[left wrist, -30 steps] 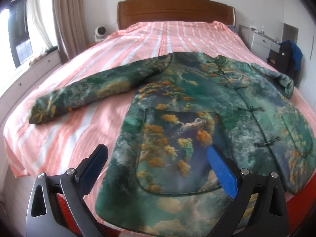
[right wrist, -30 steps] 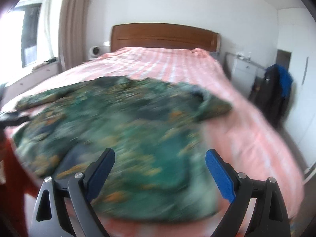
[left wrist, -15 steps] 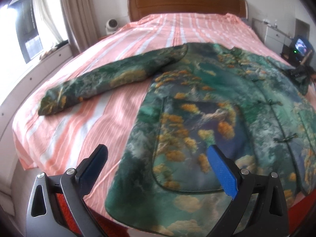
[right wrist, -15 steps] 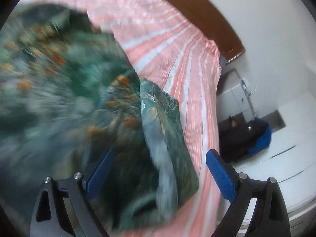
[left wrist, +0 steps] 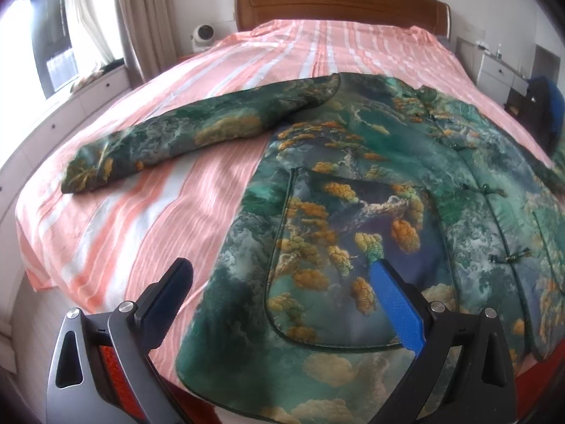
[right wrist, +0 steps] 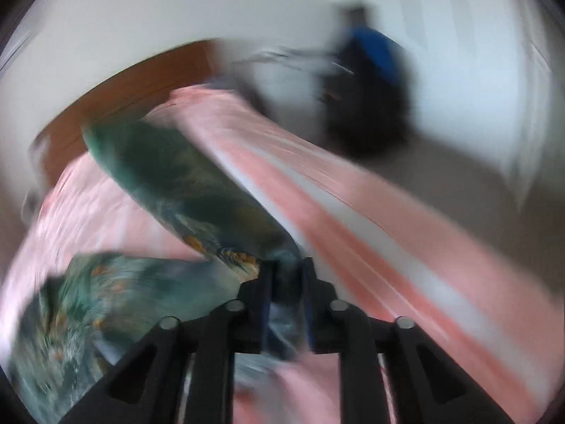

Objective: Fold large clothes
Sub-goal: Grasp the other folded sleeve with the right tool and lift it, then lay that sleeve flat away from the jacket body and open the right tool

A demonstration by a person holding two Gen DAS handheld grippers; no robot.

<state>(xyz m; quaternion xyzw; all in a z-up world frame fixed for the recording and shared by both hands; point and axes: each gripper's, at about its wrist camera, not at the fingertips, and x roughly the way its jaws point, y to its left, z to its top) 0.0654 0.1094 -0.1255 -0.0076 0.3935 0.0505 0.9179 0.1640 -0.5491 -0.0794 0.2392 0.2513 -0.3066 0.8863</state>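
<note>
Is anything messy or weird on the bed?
Nothing stands out. The green jacket lies flat on the striped bedspread, one sleeve stretched out sideways, unfolded. The bedspread is only slightly wrinkled.

jacket (left wrist: 370,190) flat on bed (left wrist: 176,190) | left tongs (left wrist: 282,282) open above hem

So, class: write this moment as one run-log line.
task: fold jacket | left hand-held gripper: open over hem | right hand-held gripper: closing, sleeve between jaws | bed
</note>
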